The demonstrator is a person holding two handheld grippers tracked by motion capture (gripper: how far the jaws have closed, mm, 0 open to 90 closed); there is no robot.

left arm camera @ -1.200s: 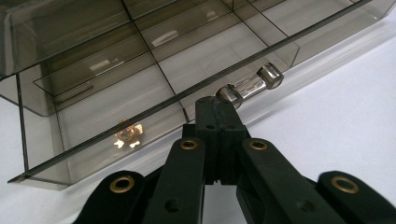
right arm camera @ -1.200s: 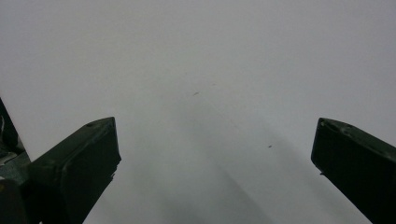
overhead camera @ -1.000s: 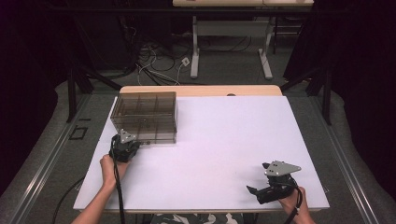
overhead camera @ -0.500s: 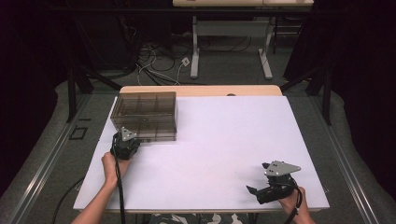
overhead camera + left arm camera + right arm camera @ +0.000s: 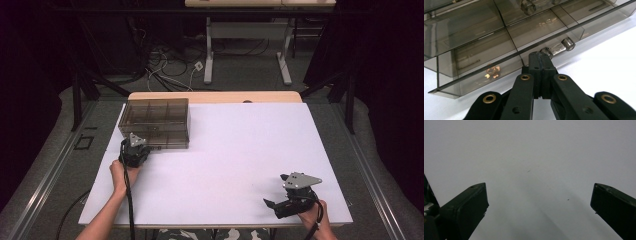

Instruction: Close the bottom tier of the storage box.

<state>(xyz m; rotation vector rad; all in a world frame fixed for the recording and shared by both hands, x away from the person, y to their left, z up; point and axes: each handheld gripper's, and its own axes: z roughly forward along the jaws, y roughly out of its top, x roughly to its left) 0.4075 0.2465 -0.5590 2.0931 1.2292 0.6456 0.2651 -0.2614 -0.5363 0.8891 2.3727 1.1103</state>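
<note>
Left tool point(image 5: 541, 58) (jaws together) at drawer handle point(image 5: 560, 47).

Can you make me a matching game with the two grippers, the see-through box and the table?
Things:
1. left gripper
2. right gripper
3. smoky see-through drawer box
4. table

States:
A. jaws wide apart over bare white surface
B. covered in white
C. jaws closed, tips at a clear drawer handle
D. sits at the table's far left corner

Pairs: 1-C, 2-A, 3-D, 4-B
</note>
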